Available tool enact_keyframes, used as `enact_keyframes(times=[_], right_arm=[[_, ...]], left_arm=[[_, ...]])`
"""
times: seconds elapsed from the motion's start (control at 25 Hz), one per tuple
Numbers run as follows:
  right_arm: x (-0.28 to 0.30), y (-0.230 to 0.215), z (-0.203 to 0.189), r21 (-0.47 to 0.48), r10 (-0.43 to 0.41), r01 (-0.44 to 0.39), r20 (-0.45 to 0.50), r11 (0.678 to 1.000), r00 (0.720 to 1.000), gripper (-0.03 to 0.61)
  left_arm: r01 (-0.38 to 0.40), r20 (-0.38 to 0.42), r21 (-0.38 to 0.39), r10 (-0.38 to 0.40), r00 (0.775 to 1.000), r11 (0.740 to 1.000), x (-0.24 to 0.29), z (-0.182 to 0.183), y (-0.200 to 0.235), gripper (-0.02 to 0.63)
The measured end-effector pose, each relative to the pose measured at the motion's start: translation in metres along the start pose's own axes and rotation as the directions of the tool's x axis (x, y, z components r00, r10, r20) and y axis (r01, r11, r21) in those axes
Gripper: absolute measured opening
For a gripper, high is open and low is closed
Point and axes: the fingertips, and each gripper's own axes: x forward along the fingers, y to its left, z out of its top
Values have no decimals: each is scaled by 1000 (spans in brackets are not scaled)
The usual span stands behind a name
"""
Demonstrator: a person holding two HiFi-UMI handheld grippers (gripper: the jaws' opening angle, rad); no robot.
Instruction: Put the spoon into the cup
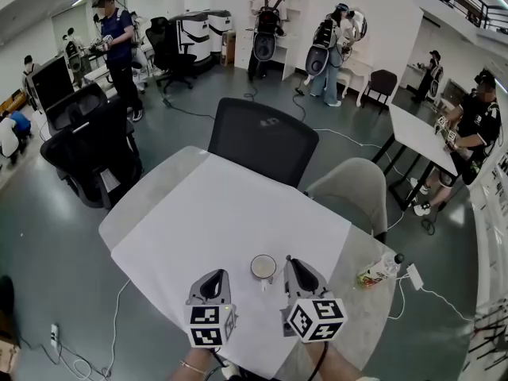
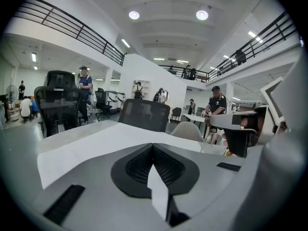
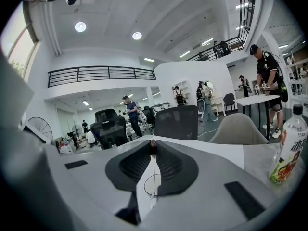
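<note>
A small white cup [image 1: 263, 267] with a dark inside stands on the white table [image 1: 214, 213] near its front edge. Just right of the cup, my right gripper [image 1: 290, 263] has its jaws shut. In the right gripper view, the right gripper [image 3: 153, 145] pinches a small dark reddish end at its tips, and a thin stem that looks like the spoon [image 3: 153, 174] runs down below them. Left of the cup, my left gripper [image 1: 213, 277] is apart from it. In the left gripper view the left gripper [image 2: 153, 146] is shut with nothing between its jaws.
A drink bottle [image 1: 379, 271] lies on the table's bare right part, with a white plug and cable [image 1: 414, 276] beyond it; the bottle [image 3: 288, 148] also shows upright at the right. A black chair [image 1: 263, 140] and a beige chair [image 1: 349, 189] stand at the far side.
</note>
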Motion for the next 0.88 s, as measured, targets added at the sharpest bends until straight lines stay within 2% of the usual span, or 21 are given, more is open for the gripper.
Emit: enact_keyframes(times=[0.4,0.88], right_arm=[[20,-7,-2,30,21,-21,3,999,1000,57],[43,-13,-28,71,32,-29,-34,997,999,57]], left_arm=[[9,-13,20,-9,1000,1000,19,1,-9,18],[-4,-55,17,5,998,1000,32,-16,-7,18]])
